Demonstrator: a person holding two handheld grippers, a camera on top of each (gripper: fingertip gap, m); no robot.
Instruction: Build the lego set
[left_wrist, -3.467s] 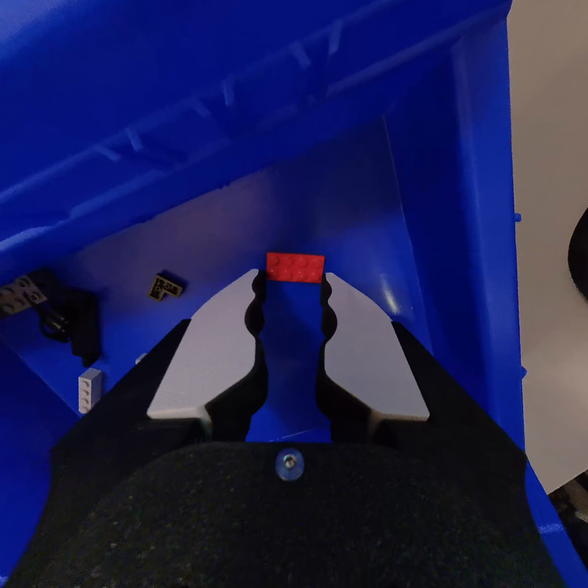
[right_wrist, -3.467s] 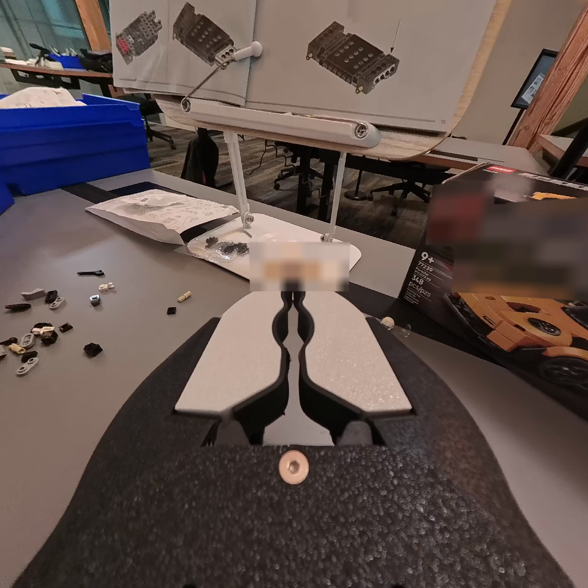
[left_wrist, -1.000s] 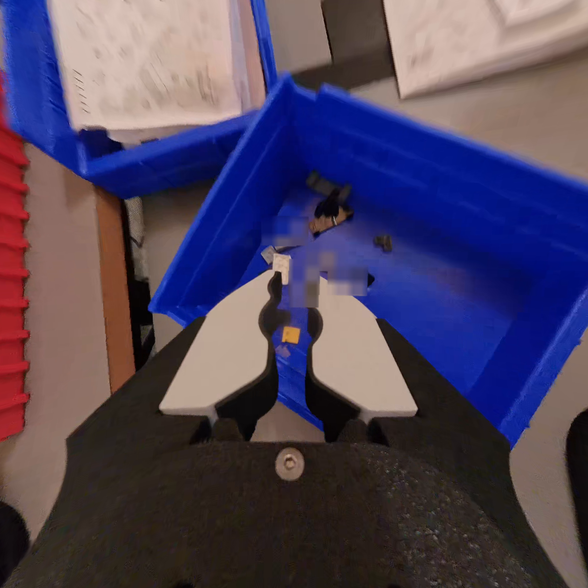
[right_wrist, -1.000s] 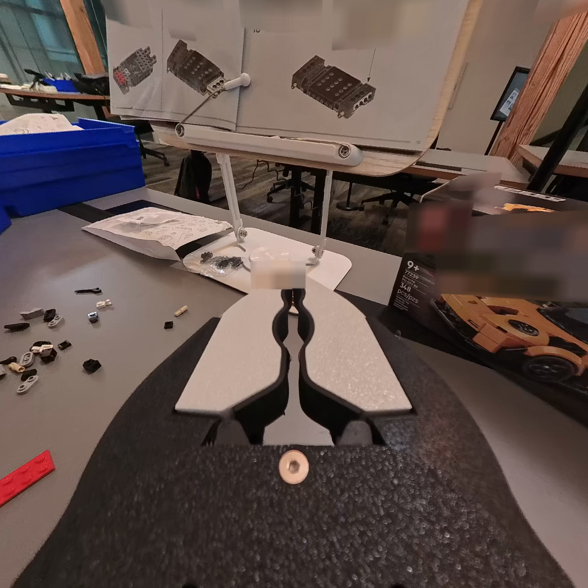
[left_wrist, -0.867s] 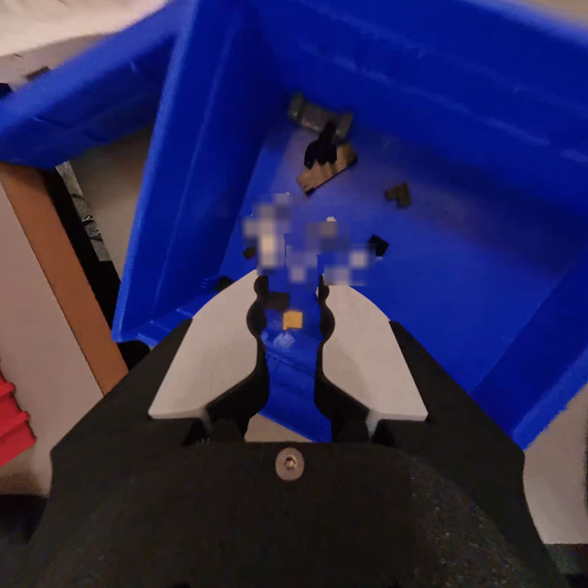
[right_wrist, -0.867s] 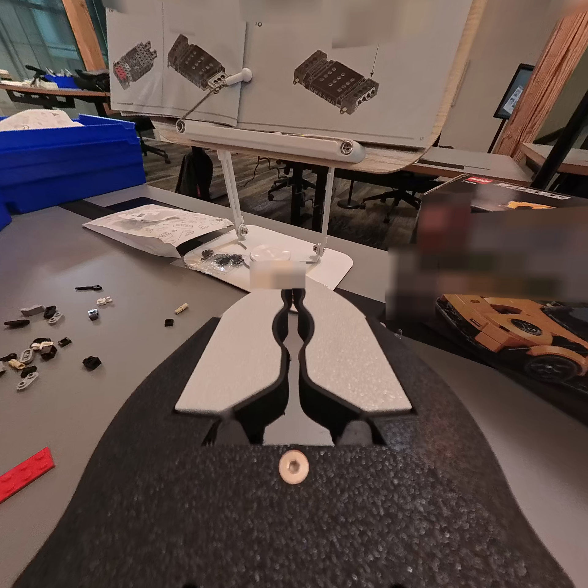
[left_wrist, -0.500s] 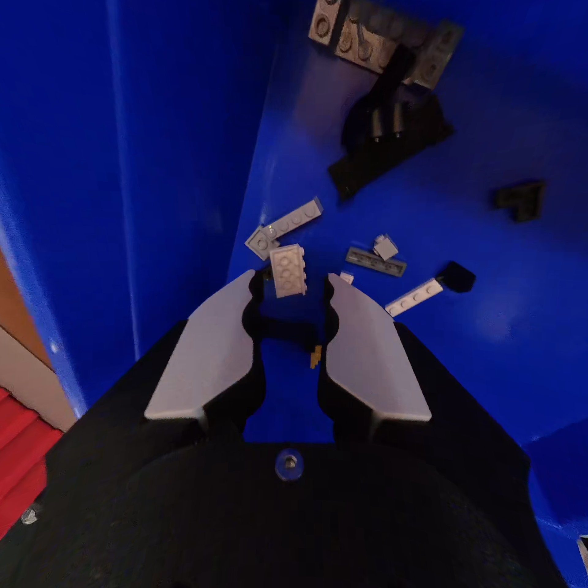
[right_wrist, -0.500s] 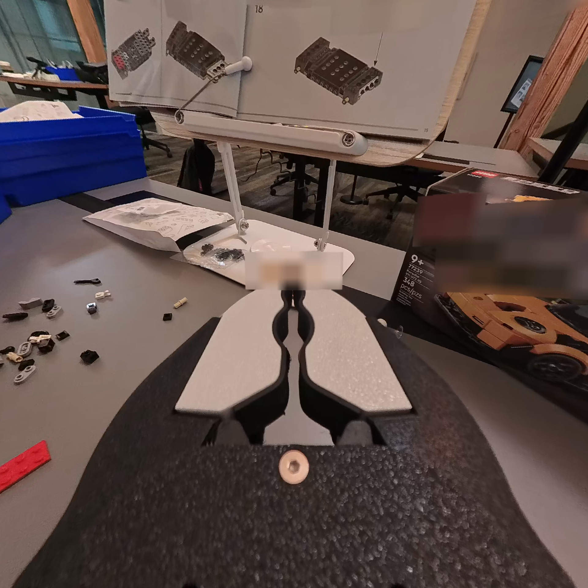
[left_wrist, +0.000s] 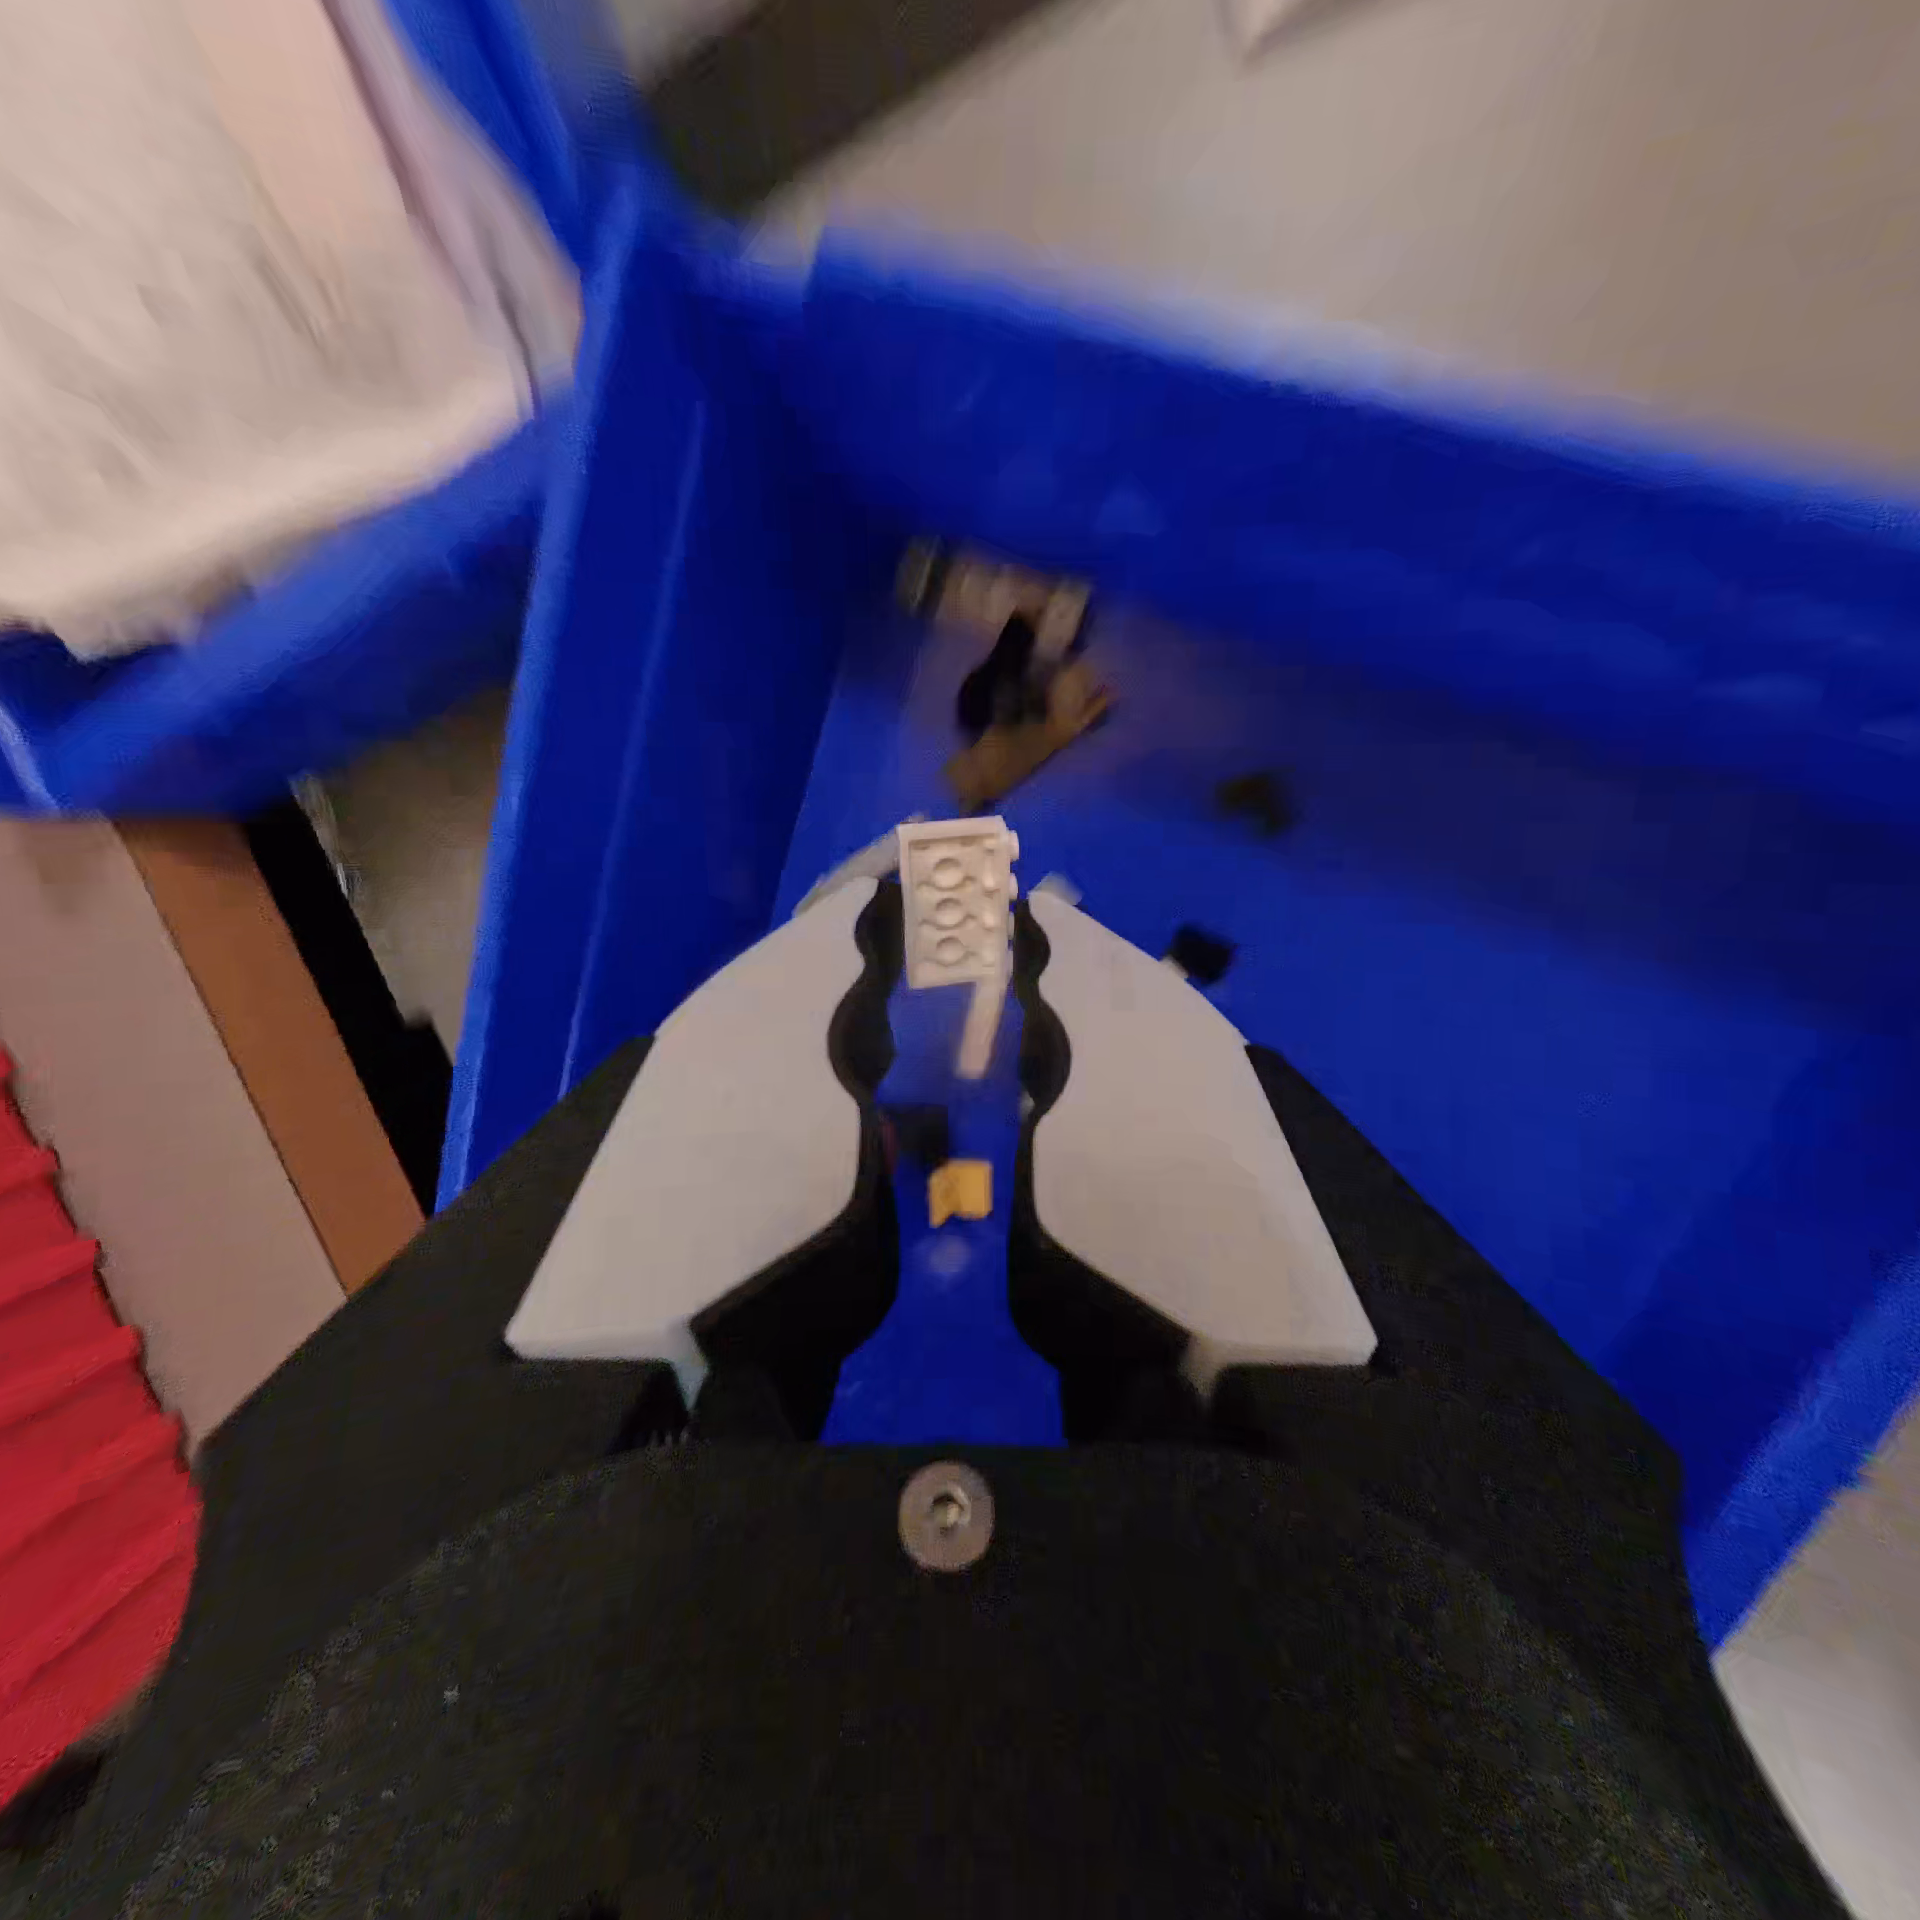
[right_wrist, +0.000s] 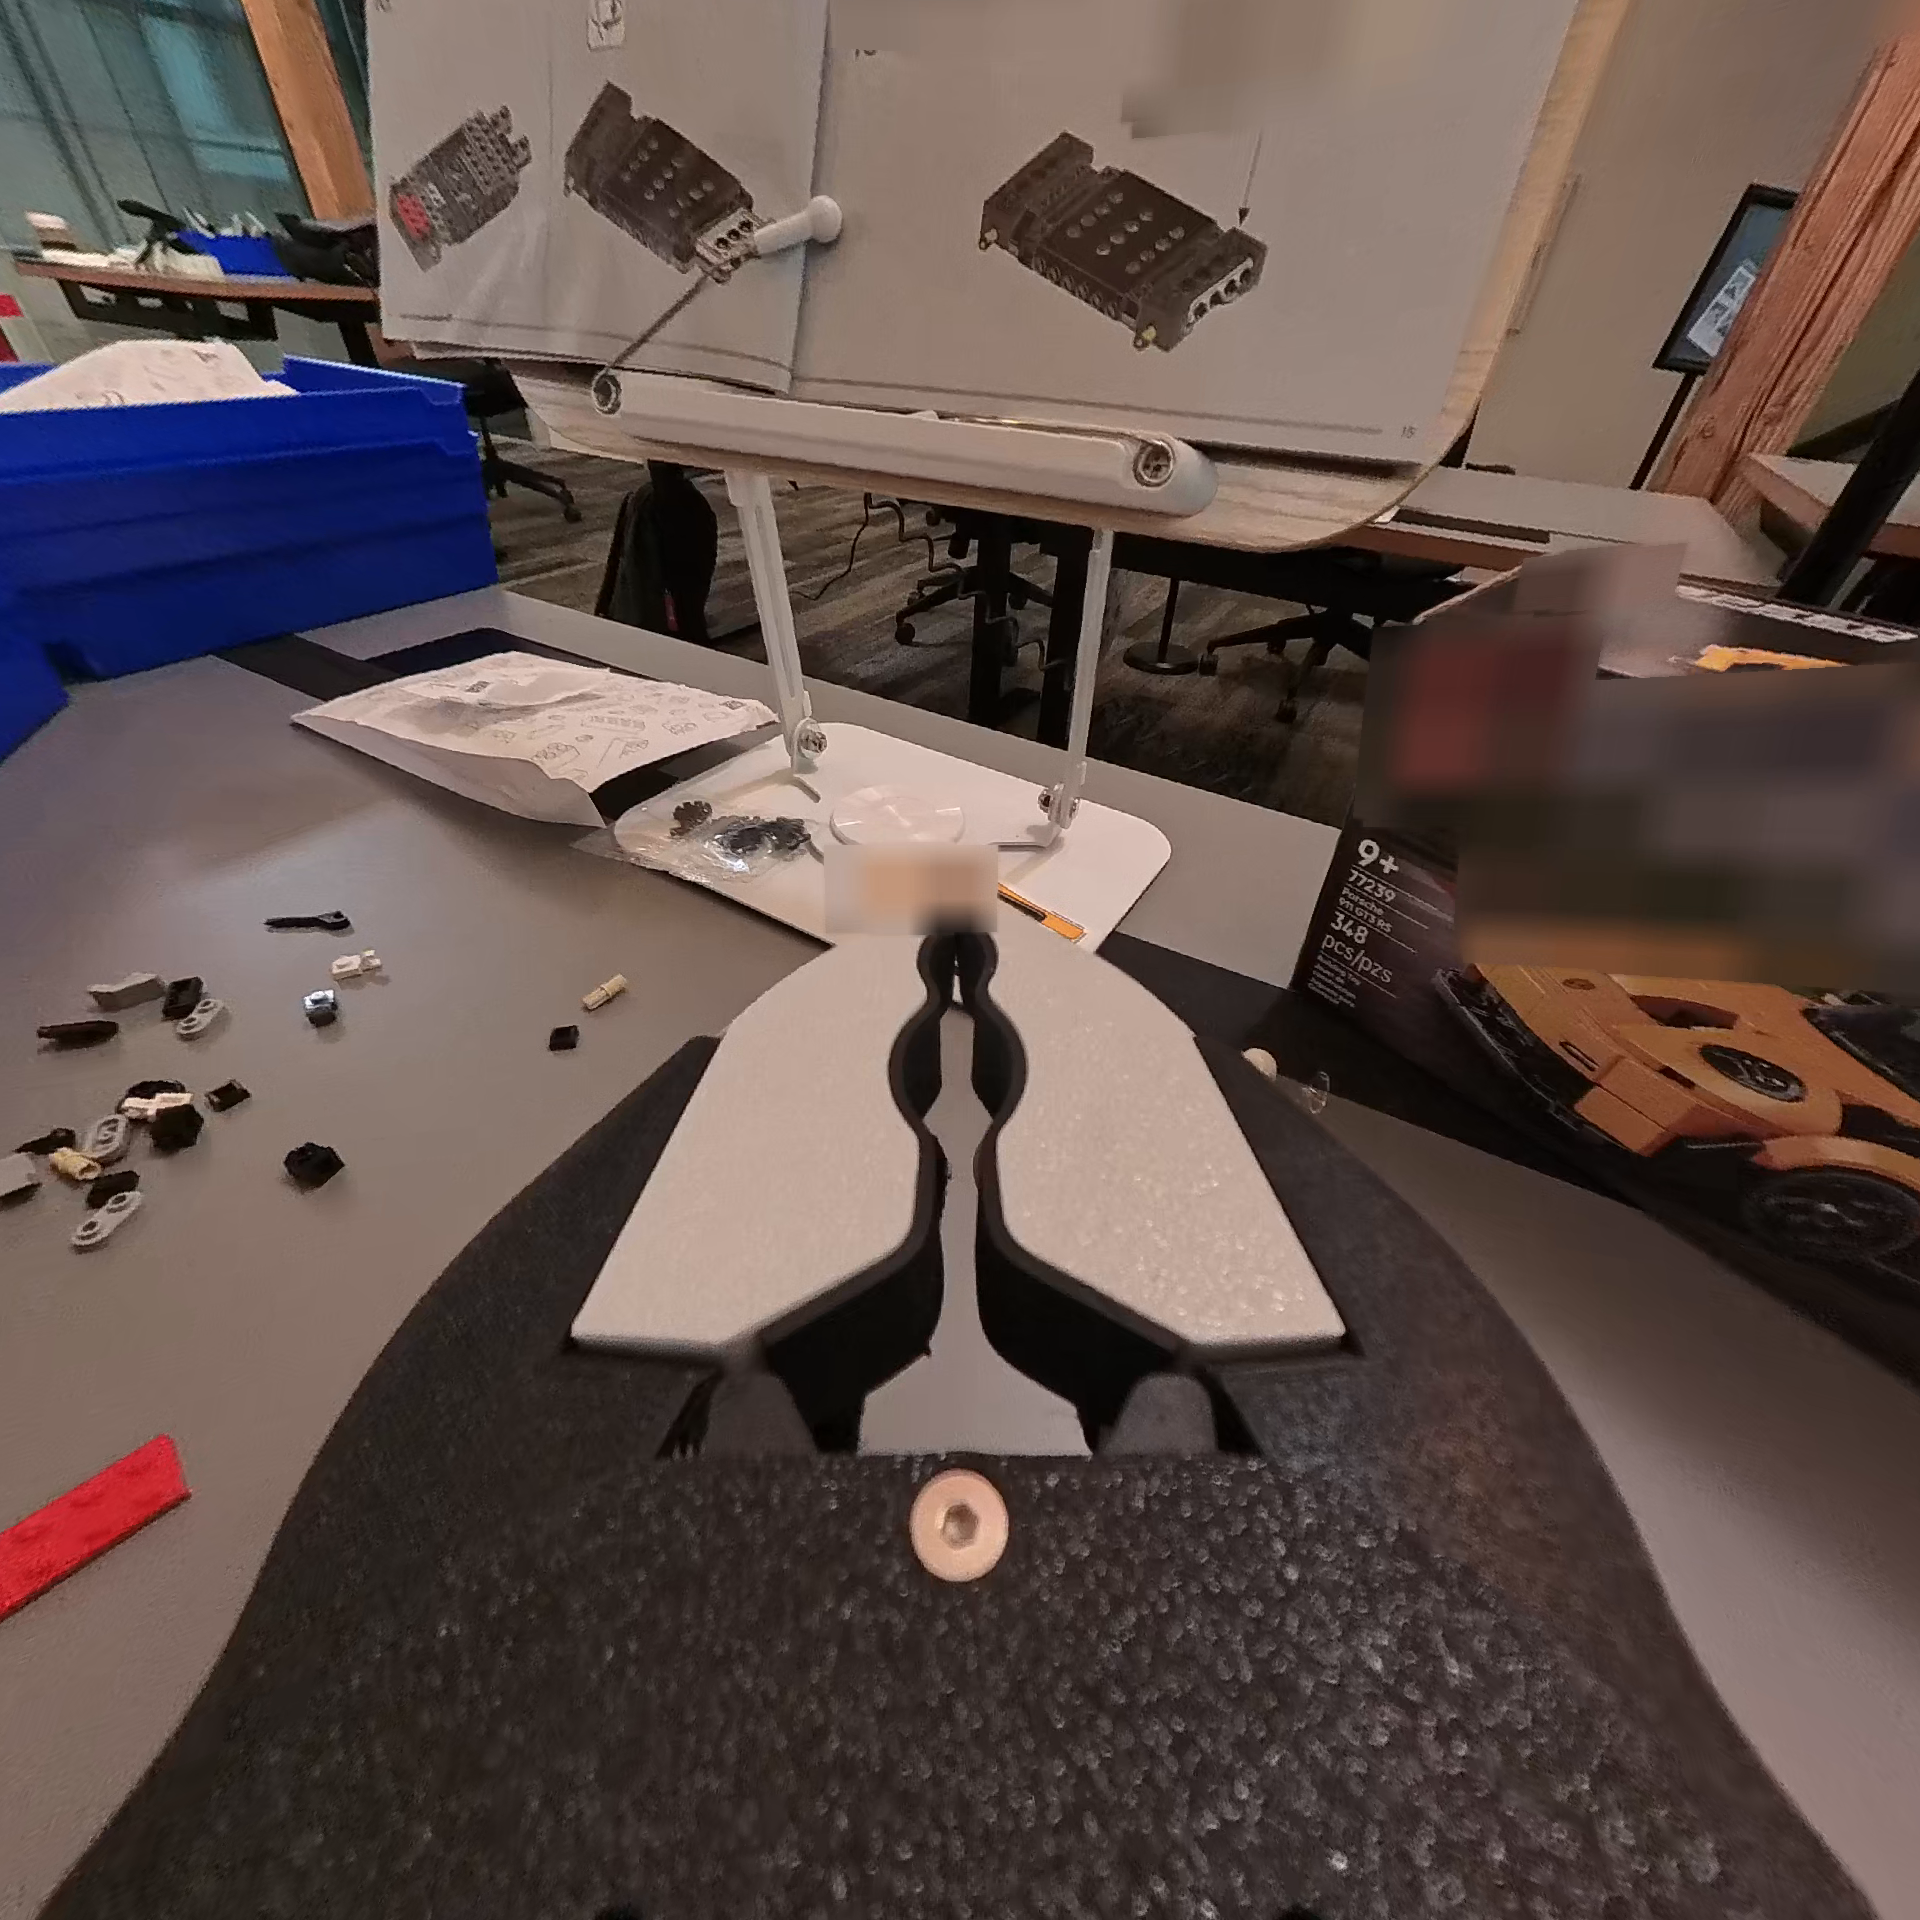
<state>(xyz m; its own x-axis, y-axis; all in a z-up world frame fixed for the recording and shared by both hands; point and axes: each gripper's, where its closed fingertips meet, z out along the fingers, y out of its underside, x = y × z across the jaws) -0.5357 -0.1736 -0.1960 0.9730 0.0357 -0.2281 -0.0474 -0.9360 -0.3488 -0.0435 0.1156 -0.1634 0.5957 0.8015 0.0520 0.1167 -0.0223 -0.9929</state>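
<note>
While the left wrist view is smeared by motion, the left gripper is clearly closed on a small grey plate, pinched at the very fingertips with its studs facing the camera. The plate hangs above the floor of the blue bin, whose other loose pieces, a dark cluster and a yellow piece, lie below it. A second blue bin holding white paper sits just beside the first.

Risk: the grip covers only the plate's edges near the tip. A fast swing or a knock against the bin wall could twist the plate or drop it among the loose pieces.

In the right wrist view, the right gripper hovers over the grey table with its jaws nearly together; a blurred patch covers the tips, so any held part cannot be confirmed. Beyond it stands the instruction stand, with small parts scattered to its left and the set's box to its right.
</note>
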